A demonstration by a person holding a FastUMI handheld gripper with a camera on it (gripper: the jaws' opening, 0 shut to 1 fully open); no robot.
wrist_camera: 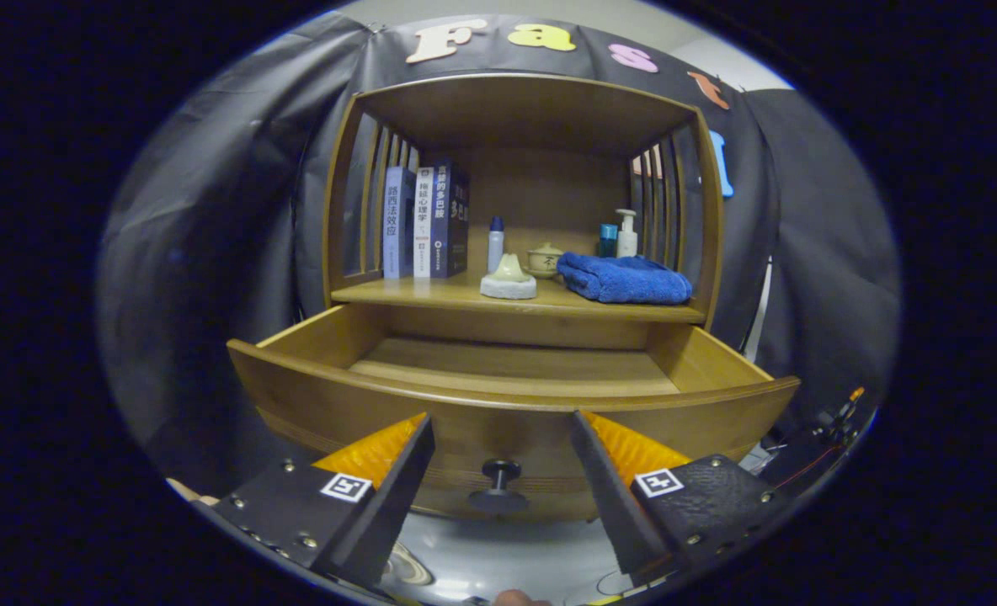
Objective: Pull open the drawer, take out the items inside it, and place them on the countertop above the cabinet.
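Drawer: I'm seeing one pulled-out wooden drawer point(511, 396), its visible floor lying bare.
Surface above: three upright books point(424, 220), one folded blue towel point(625, 279).
Jaws: gripper point(503, 438) standing apart, black round knob point(500, 471) sitting between them, untouched.

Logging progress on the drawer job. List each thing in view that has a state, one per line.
drawer: pulled open, visible floor bare
drawer knob: free, between the tongs' fingers, untouched
tongs: open, holding nothing
blue towel: folded, lying on the countertop
books: upright at the countertop's far side
pump bottle: upright behind the towel
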